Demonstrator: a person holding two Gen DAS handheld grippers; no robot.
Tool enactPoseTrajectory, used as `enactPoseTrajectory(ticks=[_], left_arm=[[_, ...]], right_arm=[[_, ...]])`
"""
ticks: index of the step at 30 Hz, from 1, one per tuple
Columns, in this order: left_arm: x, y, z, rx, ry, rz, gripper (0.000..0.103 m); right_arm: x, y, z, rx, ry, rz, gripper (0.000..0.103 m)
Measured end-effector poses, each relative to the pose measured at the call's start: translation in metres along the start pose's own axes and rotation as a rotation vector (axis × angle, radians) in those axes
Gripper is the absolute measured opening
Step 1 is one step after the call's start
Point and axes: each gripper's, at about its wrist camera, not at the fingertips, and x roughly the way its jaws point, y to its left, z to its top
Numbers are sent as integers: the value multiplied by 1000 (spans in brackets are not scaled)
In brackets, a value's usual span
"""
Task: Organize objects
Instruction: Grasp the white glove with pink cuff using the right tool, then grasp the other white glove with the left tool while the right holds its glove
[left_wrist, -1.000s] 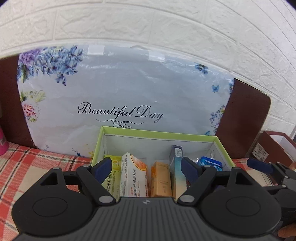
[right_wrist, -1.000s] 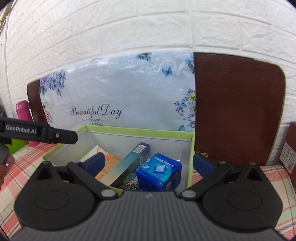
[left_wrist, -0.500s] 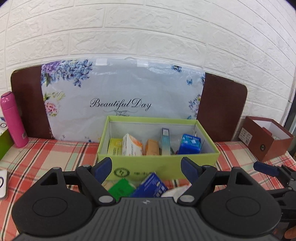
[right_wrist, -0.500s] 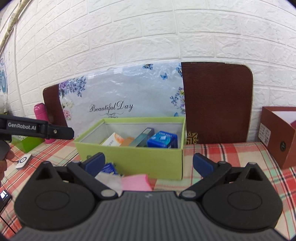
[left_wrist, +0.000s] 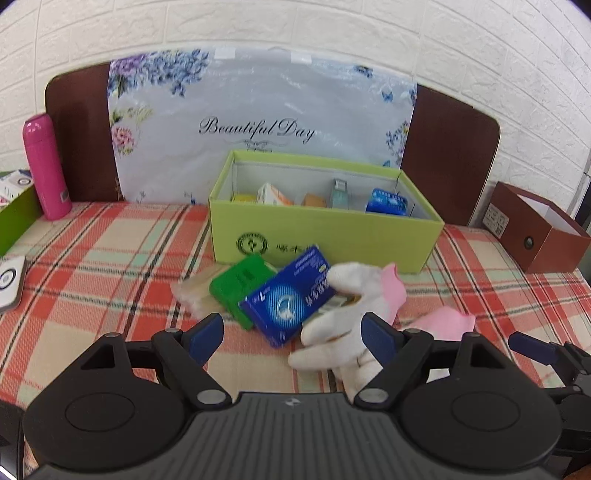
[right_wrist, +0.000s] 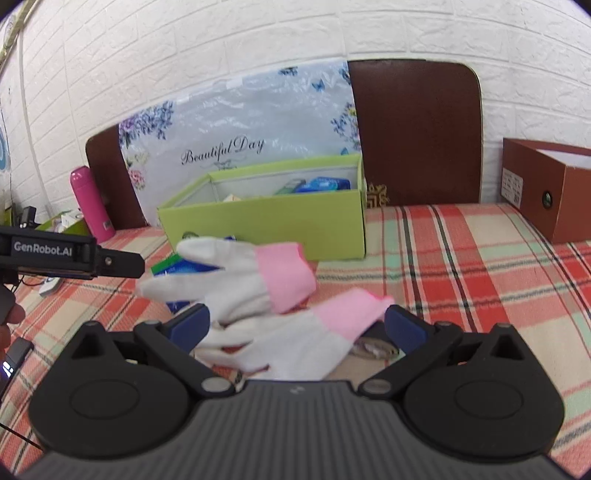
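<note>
Red, cream and pale green plaid cloth (left_wrist: 110, 266) over the desk. Lime-green cardboard box (left_wrist: 332, 236) with a dark green round emblem, pale grey inside. White knit gloves with pink cuffs (right_wrist: 258, 284). Glossy blue carton (left_wrist: 288, 299) with a light swirl print, beside a bright green flat pack (left_wrist: 240, 280). Magenta cylindrical bottle (left_wrist: 46, 166). Pale plastic sheet (left_wrist: 258, 110) printed with purple and blue flowers, butterflies and black script. Dark brown board (right_wrist: 417, 129). Reddish-brown box (right_wrist: 543, 192), white inside. White brick-pattern wall (left_wrist: 332, 26).

Gloves (right_wrist: 258, 295) blocking green box (right_wrist: 266, 225)
</note>
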Motion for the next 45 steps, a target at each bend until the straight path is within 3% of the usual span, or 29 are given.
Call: enactPoseTrajectory(ticks=[10,19,21,22,23,24,26,28,31,32,33,35,41,45], left_arm=[[-3,10,-22,-44,55,-31,85],[-8,12,-24,-36,33,-103,85],[-6,9,-22,-19,22,-130,85],[-4,7,-21,-10,15,-138,85],[0,5,-19,0,9,-141,85],[4,3,-18,9,4,-143,85],[14,-3,-13,25,-4,-146,85],[25,-9,-7,43,-8,-146,84],[39,-19,1,73,-11,-154,68],[44,-21,2,83,9,-169,39],[49,-21,4,78,41,-189,3],[50,-16,2,35,83,-239,3],[-4,-1,-29,73,81,-316,3],[-33,16,-62,86,135,-319,3]], right_arm=[[-3,4,-29,19,61,-12,103],[43,14,-31,38,92,-13,103],[51,14,-31,49,103,-9,83],[52,13,-31,60,117,-7,52],[51,12,-31,65,124,-10,40],[47,10,-31,64,120,-7,38],[37,7,-32,62,125,11,22],[23,4,-33,55,121,24,17],[3,2,-36,29,118,35,15],[-3,1,-37,26,119,38,15],[-9,0,-37,28,119,42,15],[-20,-2,-37,38,113,64,15],[-35,-1,-44,5,159,186,14],[-40,-4,-60,-30,212,157,15]])
